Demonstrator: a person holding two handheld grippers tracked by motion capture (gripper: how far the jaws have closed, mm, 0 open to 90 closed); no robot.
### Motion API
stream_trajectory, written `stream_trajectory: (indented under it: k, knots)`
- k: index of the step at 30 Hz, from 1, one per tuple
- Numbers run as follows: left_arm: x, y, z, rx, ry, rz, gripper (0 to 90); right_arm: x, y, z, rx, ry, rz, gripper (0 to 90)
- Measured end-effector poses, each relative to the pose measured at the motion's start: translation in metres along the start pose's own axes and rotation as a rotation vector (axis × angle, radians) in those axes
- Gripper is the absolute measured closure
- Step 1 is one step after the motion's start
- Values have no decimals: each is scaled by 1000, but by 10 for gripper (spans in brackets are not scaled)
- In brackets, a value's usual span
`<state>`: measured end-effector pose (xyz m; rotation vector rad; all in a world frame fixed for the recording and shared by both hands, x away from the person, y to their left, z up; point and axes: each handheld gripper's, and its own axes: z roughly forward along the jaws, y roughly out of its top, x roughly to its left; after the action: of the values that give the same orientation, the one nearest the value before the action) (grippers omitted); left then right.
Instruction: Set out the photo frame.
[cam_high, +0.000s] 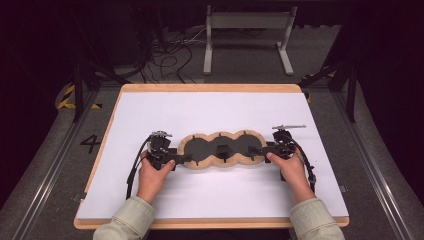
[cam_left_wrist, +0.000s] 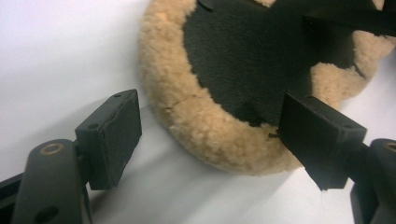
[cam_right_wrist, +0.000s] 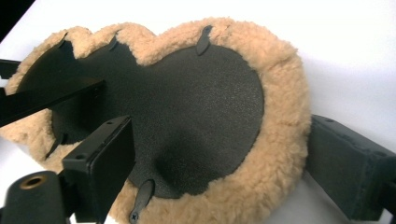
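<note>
The tan fleecy three-lobed pad with a black felt middle (cam_high: 222, 148) lies flat near the front centre of the white surface (cam_high: 210, 107); left gripper (cam_high: 176, 159) and right gripper (cam_high: 264, 150) straddle its ends, fingers (cam_left_wrist: 111, 135) apart, probably to pinch both ends and lift it level.

Pad (cam_right_wrist: 196, 116) is showing fluffy tan fleece rim, matt grainy black centre. Tabletop (cam_high: 210, 107) is looking smooth white, wood-edged.

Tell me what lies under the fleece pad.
The fleece pad lies flat on the white sheet that covers the table; the sheet shows all round its rim. Whatever is directly beneath the pad is covered.
</note>
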<state>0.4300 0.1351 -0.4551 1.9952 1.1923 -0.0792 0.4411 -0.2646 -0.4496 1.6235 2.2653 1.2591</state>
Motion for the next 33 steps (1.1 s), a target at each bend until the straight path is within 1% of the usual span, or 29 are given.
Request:
stream_trajectory:
  k: [1, 2, 3, 4, 5, 9, 11, 12, 14, 15, 17, 19, 22, 23, 25, 26, 28, 30, 33]
  knots:
    - [-2, 0, 1, 1, -7, -1, 231, 1, 0, 0, -1, -7, -7, 130]
    - [-5, 0, 2, 5, 9, 3, 218, 1, 0, 0, -1, -12, -11, 146]
    - [-5, 0, 2, 5, 9, 3, 212, 1, 0, 0, -1, -12, -11, 146]
    - [-7, 1, 3, 10, 21, 8, 212, 2, -1, -1, -3, -27, -7, 176]
    - [-7, 1, 3, 14, 25, 12, 212, 1, -1, -1, -3, -34, -6, 187]
    - [-7, 1, 3, 6, 25, 0, 213, 0, -1, -2, -7, -33, 1, 215]
    - [-8, 1, 3, 8, 30, 1, 214, 1, -1, -2, -16, -56, 21, 258]
    - [-8, 1, 3, 4, 30, -4, 219, 1, -1, -2, -21, -62, 26, 286]
    - [-7, 0, 2, -5, 37, -17, 239, 0, -2, -4, -25, -63, 38, 313]
    - [-6, 0, 2, -5, 39, -22, 272, -2, -2, -5, -27, -59, 53, 331]
    - [-4, 0, 0, -11, 41, -33, 309, -3, -2, -6, -25, -49, 61, 348]
    - [-5, 0, -1, -11, 43, -35, 327, -3, -2, -7, -24, -46, 53, 354]
    - [-8, 0, -3, -16, 67, -14, 345, -2, -3, -10, -32, -48, 37, 375]
    - [-10, -1, -4, -15, 65, -19, 359, -1, -4, -12, -36, -49, 29, 387]
    - [-10, -2, -8, -30, 80, -17, 400, 0, -4, -16, -38, -47, 16, 414]
    - [-12, -4, -10, -37, 81, -25, 422, 1, -4, -19, -41, -49, 3, 426]
    - [-14, -5, -12, -44, 100, -13, 449, 4, -5, -23, -47, -56, -22, 440]
    - [-17, -6, -16, -50, 114, 3, 472, 8, -6, -27, -51, -64, -63, 460]
    - [-22, -9, -22, -60, 123, 27, 517, 12, -9, -35, -43, -71, -118, 508]
